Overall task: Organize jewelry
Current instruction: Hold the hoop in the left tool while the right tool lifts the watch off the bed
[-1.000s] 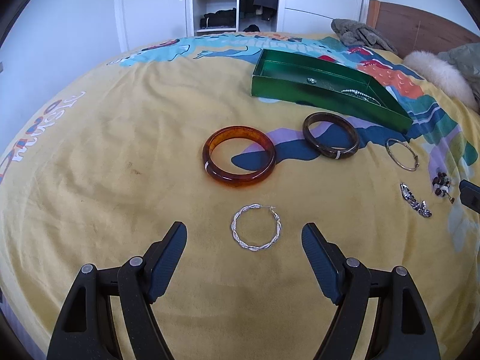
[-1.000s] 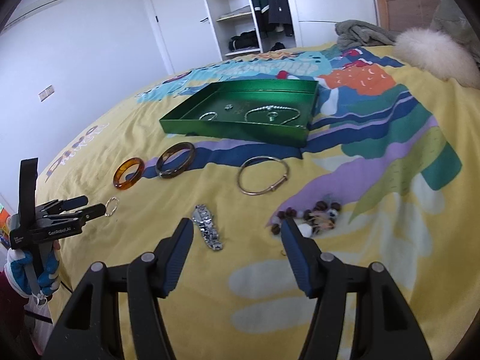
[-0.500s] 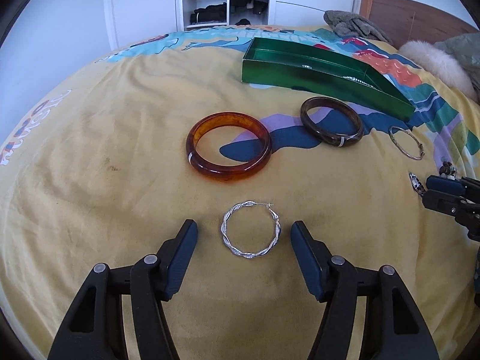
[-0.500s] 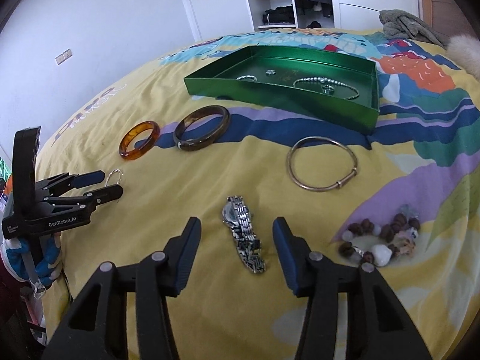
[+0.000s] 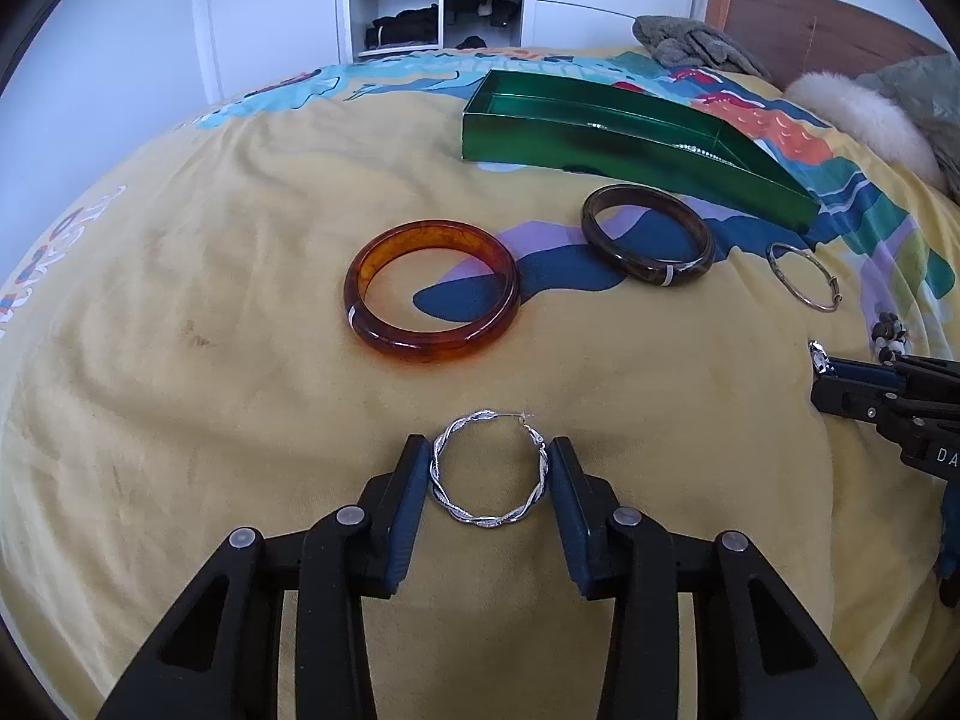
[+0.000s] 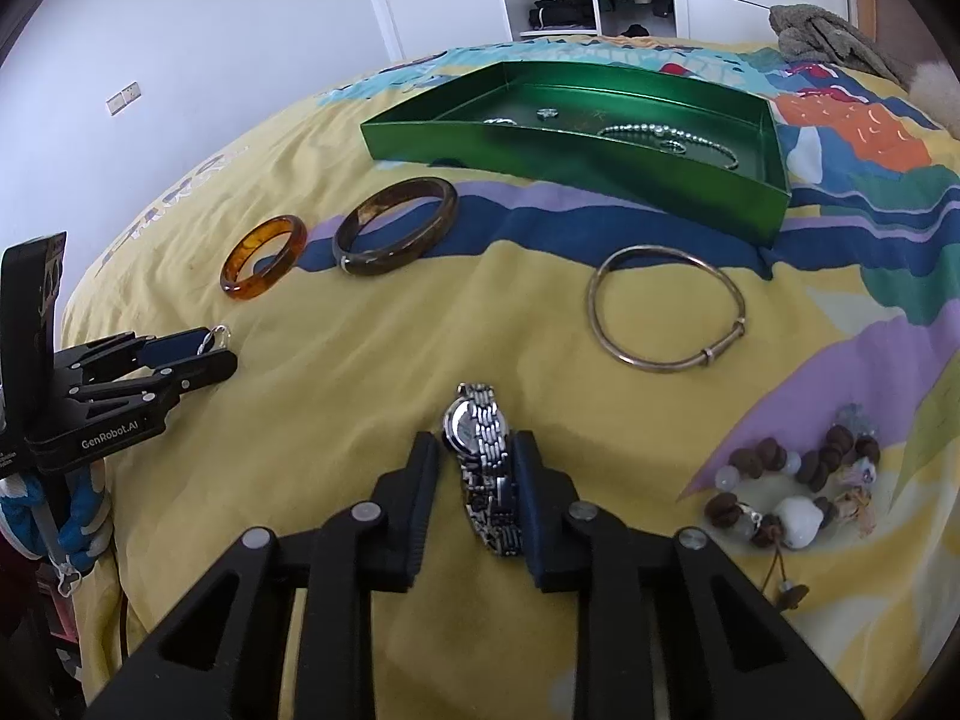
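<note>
On the yellow bedspread [image 5: 180, 312], the green tray [image 6: 600, 174] sits far ahead of both sets of jaws, bangles and a beaded bracelet [image 6: 792, 480] lying between. The left gripper [image 5: 489, 468], wide apart a second ago, has narrowed until its pads touch either side of the twisted silver hoop earring [image 5: 489, 471], which lies flat on the cloth, clasped between them. The right gripper [image 6: 474, 468] has likewise drawn in around the silver watch [image 6: 483, 456]; its right pad presses the band, the left stands just beside it.
</note>
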Available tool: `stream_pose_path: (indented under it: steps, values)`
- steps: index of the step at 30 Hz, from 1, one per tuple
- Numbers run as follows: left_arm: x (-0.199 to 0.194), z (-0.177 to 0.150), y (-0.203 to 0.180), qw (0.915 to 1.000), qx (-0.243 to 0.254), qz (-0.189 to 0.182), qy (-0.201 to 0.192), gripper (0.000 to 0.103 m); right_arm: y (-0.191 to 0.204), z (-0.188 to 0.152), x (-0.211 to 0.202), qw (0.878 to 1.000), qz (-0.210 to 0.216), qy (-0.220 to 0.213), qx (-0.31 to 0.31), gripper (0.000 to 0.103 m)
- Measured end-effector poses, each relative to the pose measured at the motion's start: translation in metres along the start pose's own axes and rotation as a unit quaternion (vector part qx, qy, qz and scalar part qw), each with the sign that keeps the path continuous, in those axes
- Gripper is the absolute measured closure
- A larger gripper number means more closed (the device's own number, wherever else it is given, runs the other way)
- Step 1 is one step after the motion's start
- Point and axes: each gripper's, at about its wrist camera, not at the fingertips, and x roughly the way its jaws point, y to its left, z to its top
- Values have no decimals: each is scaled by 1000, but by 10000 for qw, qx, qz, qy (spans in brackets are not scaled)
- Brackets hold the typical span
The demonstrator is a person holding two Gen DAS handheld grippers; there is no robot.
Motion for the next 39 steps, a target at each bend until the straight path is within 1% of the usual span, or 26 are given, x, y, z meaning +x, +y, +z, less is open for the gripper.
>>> stream_pose_path:
  steps: [9,22,34,35,37,39]
  values:
    - [-2,1,0,10000,-74,-1,33,63,9,1,0,9998,-219,31,-23,83]
    - [-14,-1,3,9997,-249,21,45,63,13,-9,-27,9997,-89,-214,81,83]
    - [-36,-1,6,9995,-303,65,-111,63,21,-14,-50,9993,-99,-355,56,84]
    - [-38,0,6,9994,-306,67,-131,63,22,-15,-51,9993,-105,-366,50,84]
    - [-43,0,6,9994,-307,69,-169,63,24,-15,-55,9992,-114,-389,44,90]
    - [-47,1,5,9993,-309,69,-213,63,24,-15,-59,9991,-125,-411,45,90]
